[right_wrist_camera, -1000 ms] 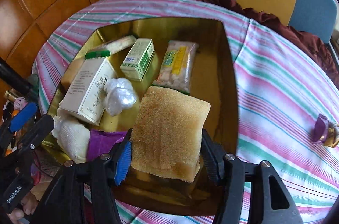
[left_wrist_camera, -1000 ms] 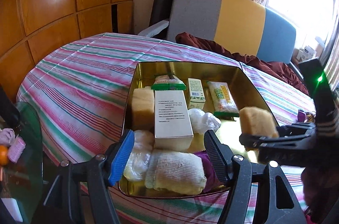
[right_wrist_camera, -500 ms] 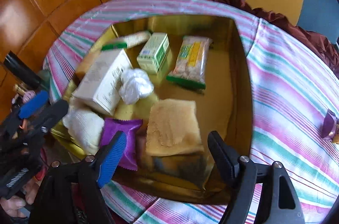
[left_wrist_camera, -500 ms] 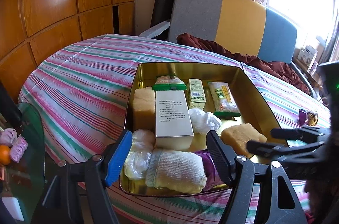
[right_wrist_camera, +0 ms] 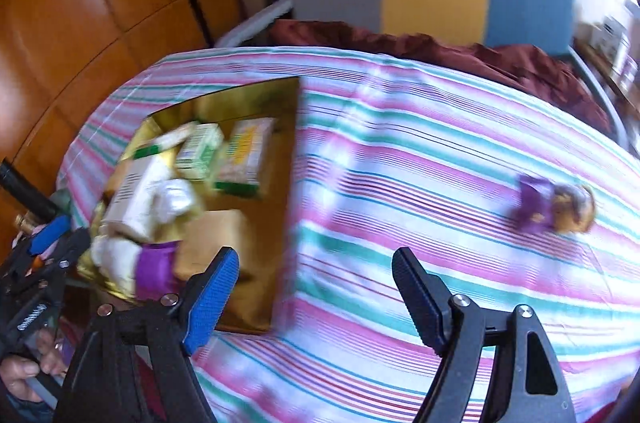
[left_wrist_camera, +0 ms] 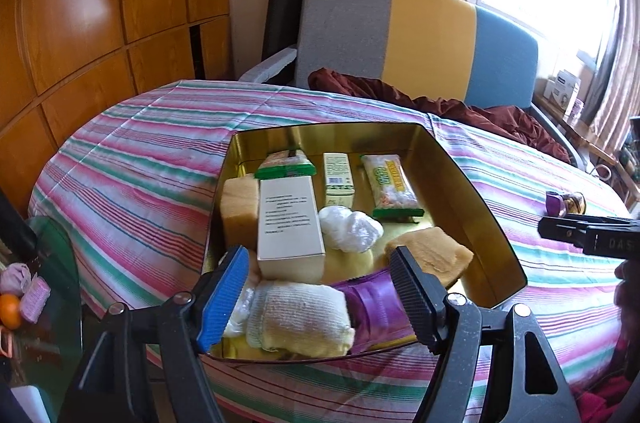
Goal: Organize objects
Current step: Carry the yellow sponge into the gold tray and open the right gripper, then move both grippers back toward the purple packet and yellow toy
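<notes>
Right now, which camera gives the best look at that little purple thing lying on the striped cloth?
The right wrist view: the purple thing lies in full sight on the striped cloth, though blurred. The left wrist view catches it small at the far right edge.

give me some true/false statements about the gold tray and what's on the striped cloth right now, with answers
1. The right tongs hold a sponge. False: nothing sits between their fingers; the sponge lies in the gold tray.
2. A white box lies in the tray. True.
3. The purple-wrapped item sits inside the tray. False: it lies on the striped cloth, apart from the tray.
4. A folded cream cloth lies at the tray's near edge. True.
5. The left tongs are clamped on the white box. False: their jaws are opening and press on nothing.
</notes>
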Demonstrator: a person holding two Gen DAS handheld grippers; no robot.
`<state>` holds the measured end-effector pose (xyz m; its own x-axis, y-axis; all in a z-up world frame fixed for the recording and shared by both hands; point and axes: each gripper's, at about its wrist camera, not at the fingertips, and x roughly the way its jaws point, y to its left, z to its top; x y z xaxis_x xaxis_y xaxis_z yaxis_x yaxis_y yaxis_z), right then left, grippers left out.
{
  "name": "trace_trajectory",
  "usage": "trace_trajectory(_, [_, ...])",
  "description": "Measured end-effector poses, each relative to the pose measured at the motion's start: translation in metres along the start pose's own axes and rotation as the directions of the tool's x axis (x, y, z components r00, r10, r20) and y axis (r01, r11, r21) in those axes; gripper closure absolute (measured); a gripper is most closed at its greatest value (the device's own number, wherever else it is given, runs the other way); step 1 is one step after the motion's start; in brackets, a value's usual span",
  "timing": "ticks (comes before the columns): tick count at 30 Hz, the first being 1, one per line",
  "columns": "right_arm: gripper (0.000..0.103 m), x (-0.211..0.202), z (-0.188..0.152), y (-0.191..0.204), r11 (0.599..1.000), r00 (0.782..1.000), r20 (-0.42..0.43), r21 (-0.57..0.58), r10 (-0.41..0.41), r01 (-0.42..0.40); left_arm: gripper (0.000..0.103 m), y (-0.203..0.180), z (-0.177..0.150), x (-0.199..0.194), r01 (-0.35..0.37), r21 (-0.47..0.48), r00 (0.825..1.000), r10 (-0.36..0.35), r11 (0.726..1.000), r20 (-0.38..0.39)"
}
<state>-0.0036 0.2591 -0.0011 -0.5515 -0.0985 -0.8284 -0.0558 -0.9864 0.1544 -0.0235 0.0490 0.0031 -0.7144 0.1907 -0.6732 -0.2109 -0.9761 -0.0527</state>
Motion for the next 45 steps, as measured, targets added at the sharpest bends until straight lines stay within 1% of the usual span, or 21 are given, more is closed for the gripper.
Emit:
trace_trajectory(5, [0.023, -0.006, -0.008, -0.052, 0.992, 0.997, -0.015, 0.093, -0.079, 0.080, 0.028, -0.012, 0.000, 0.001, 0.015, 0.030, 1.000, -0.015, 0.999, -0.009])
trace_trajectory(9, [0.023, -0.009, -0.016, -0.096, 0.971, 0.987, -0.049, 0.180, -0.153, 0.159, 0.028, -0.023, 0.000, 0.000, 0.037, 0.056, 0.999, -0.037, 0.998, -0.009])
trace_trajectory(14, [0.023, -0.019, -0.026, -0.161, 0.911, 0.972, -0.081, 0.340, -0.221, 0.235, 0.028, -0.037, 0.001, 0.002, 0.067, 0.086, 0.998, -0.066, 0.994, -0.013])
trace_trajectory(17, [0.023, -0.023, -0.032, -0.192, 0.871, 0.963, -0.096, 0.411, -0.252, 0.269, 0.028, -0.045, 0.002, 0.003, 0.085, 0.096, 0.996, -0.084, 0.992, -0.018])
trace_trajectory(23, [0.023, -0.021, -0.027, -0.223, 0.832, 0.953, -0.102, 0.467, -0.284, 0.298, 0.028, -0.061, 0.004, 0.010, 0.107, 0.121, 0.994, -0.104, 0.987, -0.037])
trace_trajectory(25, [0.023, -0.017, -0.019, -0.231, 0.822, 0.956, -0.092, 0.491, -0.279, 0.287, 0.028, -0.064, 0.004, 0.012, 0.115, 0.126, 0.993, -0.110, 0.985, -0.045])
trace_trajectory(28, [0.023, -0.008, -0.007, -0.246, 0.795, 0.965, -0.063, 0.554, -0.256, 0.247, 0.028, -0.068, 0.005, 0.011, 0.130, 0.132, 0.991, -0.125, 0.983, -0.043])
trace_trajectory(30, [0.023, 0.000, 0.004, -0.253, 0.780, 0.964, -0.055, 0.576, -0.259, 0.242, 0.028, -0.069, 0.006, 0.012, 0.135, 0.133, 0.991, -0.130, 0.982, -0.044])
trace_trajectory(34, [0.023, 0.025, 0.024, -0.261, 0.772, 0.968, -0.069, 0.591, -0.242, 0.235, 0.028, -0.072, 0.009, 0.017, 0.141, 0.135, 0.989, -0.134, 0.981, -0.057])
trace_trajectory(36, [0.023, 0.042, 0.030, -0.263, 0.784, 0.972, -0.097, 0.577, -0.214, 0.230, 0.028, -0.075, 0.009, 0.019, 0.144, 0.140, 0.988, -0.136, 0.980, -0.066])
trace_trajectory(38, [0.044, 0.055, 0.032, -0.260, 0.804, 0.976, -0.136, 0.553, -0.171, 0.218, 0.028, -0.078, 0.011, 0.020, 0.152, 0.145, 0.987, -0.143, 0.978, -0.068])
trace_trajectory(40, [0.056, 0.052, 0.032, -0.255, 0.825, 0.976, -0.123, 0.520, -0.182, 0.220, 0.028, -0.082, 0.014, 0.021, 0.163, 0.148, 0.986, -0.155, 0.975, -0.066])
trace_trajectory(42, [0.061, 0.045, 0.027, -0.254, 0.836, 0.978, -0.123, 0.507, -0.171, 0.210, 0.028, -0.087, 0.017, 0.022, 0.178, 0.150, 0.983, -0.169, 0.972, -0.068])
trace_trajectory(45, [0.063, 0.027, 0.013, -0.256, 0.839, 0.970, -0.135, 0.486, -0.203, 0.243, 0.028, -0.100, 0.022, 0.021, 0.207, 0.174, 0.978, -0.199, 0.963, -0.060])
